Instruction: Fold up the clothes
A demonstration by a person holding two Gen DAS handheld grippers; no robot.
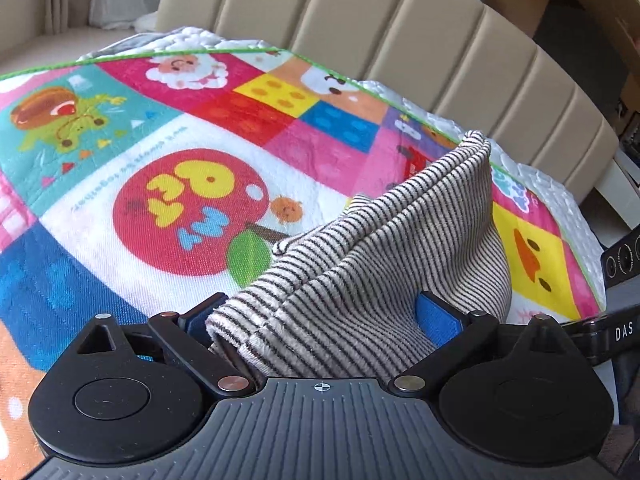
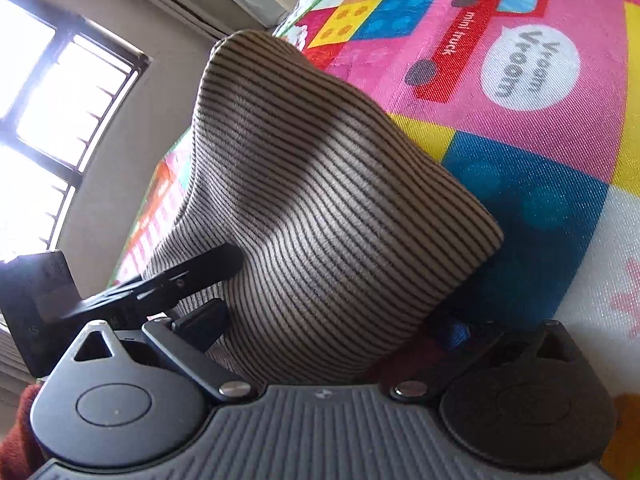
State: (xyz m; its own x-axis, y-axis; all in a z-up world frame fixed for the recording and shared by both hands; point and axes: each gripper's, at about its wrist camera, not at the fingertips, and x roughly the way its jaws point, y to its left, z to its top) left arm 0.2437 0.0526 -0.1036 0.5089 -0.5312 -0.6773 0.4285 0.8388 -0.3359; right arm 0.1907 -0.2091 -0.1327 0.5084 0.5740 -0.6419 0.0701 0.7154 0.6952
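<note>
Your left gripper (image 1: pixel 320 316) is clenched on the striped garment (image 1: pixel 384 248), the cloth bunched between its blue pads (image 1: pixel 436 316) and rising in a peak ahead of it. Your right gripper (image 2: pixel 332 320) grips the same striped garment (image 2: pixel 320 200), which drapes up and away from its fingers, lifted off the surface. In the right wrist view, the left gripper (image 2: pixel 192 272) shows at the cloth's left edge. Beneath lies a colourful cartoon play mat (image 1: pixel 160 184) on a bed with a padded beige headboard (image 1: pixel 400 28); a barred window (image 2: pixel 52 112) brightens the room.
</note>
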